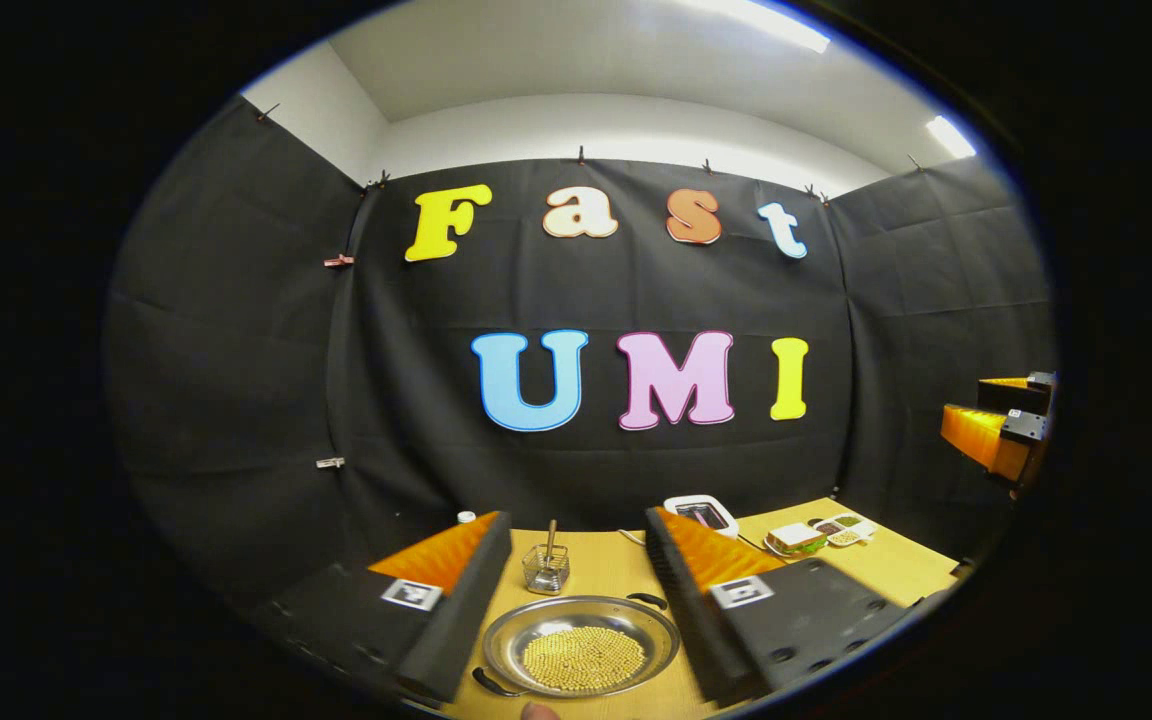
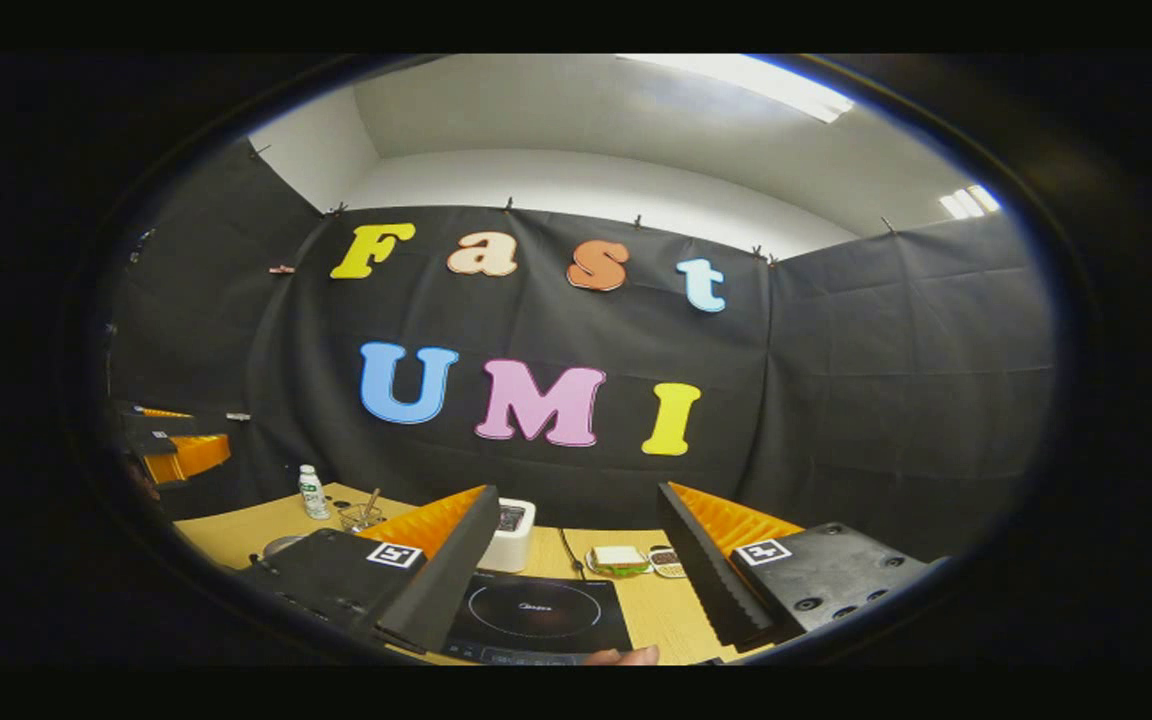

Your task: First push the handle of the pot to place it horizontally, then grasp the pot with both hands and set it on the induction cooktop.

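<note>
The pot (image 1: 581, 645) is a shallow steel pan holding yellow beads, low in the left gripper view on the wooden table (image 1: 606, 570). Its black handles sit diagonally, one at the near left (image 1: 492, 685) and one at the far right (image 1: 648, 600). My left gripper (image 1: 576, 525) hangs open above it, a finger on each side, touching nothing. In the right gripper view the black induction cooktop (image 2: 536, 608) lies just below my open right gripper (image 2: 576, 495), which holds nothing. That gripper also appears at the right edge of the left gripper view (image 1: 1001, 430).
A small glass cup with a stick (image 1: 546, 568) stands just behind the pot. A white appliance (image 2: 511, 535) sits behind the cooktop, with a boxed sandwich (image 2: 619, 560) and snack trays to its right. A bottle (image 2: 311, 492) stands far left.
</note>
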Demonstrator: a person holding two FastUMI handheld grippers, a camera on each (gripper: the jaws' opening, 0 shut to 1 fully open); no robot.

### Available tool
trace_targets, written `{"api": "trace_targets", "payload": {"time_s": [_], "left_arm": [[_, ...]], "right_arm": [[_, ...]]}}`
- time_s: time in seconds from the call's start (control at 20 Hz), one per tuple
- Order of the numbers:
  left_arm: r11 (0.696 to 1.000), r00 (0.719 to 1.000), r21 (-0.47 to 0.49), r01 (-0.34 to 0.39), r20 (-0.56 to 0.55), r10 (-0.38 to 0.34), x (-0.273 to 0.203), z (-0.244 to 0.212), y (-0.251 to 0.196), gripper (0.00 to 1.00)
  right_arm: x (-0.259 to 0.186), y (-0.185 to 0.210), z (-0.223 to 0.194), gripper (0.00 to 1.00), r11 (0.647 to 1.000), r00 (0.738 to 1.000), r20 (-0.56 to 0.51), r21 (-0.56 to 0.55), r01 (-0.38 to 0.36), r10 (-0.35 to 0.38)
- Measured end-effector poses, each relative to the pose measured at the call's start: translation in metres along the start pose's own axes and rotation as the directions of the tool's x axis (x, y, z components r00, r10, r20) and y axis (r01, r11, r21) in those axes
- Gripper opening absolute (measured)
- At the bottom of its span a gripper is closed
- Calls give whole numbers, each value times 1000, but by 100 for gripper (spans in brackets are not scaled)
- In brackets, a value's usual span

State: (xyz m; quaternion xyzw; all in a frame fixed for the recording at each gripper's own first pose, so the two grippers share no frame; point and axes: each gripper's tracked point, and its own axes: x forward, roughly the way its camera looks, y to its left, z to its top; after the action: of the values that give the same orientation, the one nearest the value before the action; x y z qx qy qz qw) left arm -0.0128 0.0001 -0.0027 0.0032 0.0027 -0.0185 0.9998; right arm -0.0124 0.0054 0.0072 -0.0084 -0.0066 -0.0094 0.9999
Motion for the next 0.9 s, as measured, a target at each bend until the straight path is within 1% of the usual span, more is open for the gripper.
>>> {"api": "trace_targets", "payload": {"time_s": [0.1, 0.15, 0.2, 0.25, 0.35, 0.4, 0.6, 0.7, 0.8, 0.9], "left_arm": [[999, 999, 7, 43, 7, -43, -5, 2, -6, 34], [999, 999, 14, 44, 7, -44, -6, 3, -5, 14], [999, 999, 19, 43, -2, -43, -10, 0, -2, 8], [999, 999, 19, 49, -14, -49, -10, -4, -3, 5], [998, 997, 8, 60, -43, -59, -12, -10, -8, 5], [998, 997, 1, 60, -55, -60, -12, -13, -7, 5], [999, 994, -6, 43, -101, -43, -16, -29, -2, 5], [998, 989, -5, 56, -135, -56, -19, -42, -4, 5], [997, 979, -25, 78, -189, -81, -22, -62, -8, 6], [995, 961, -58, 85, -259, -97, -27, -90, -8, 5]], "right_arm": [[-2, 1, -1, 97, 1000, 1000, 0, -5, -2, 2], [-2, 1, -1, 97, 1000, 1000, -3, -5, -1, 1], [-2, 0, -1, 97, 1000, 1000, -3, -3, -1, 1], [-3, 0, 0, 98, 1000, 1000, 0, 0, 1, -1], [-4, 0, 2, 96, 1000, 1000, 2, 2, 2, -2], [-4, 0, 0, 97, 1000, 1000, 1, 1, 2, -2], [-6, 0, -3, 98, 1000, 1000, -10, -8, 1, -1], [-7, 1, -4, 98, 1000, 1000, -13, -7, 1, -1], [-8, 2, -4, 97, 1000, 1000, -13, -10, -1, 1], [-7, 3, -6, 97, 1000, 1000, -17, -15, -2, 1]]}}
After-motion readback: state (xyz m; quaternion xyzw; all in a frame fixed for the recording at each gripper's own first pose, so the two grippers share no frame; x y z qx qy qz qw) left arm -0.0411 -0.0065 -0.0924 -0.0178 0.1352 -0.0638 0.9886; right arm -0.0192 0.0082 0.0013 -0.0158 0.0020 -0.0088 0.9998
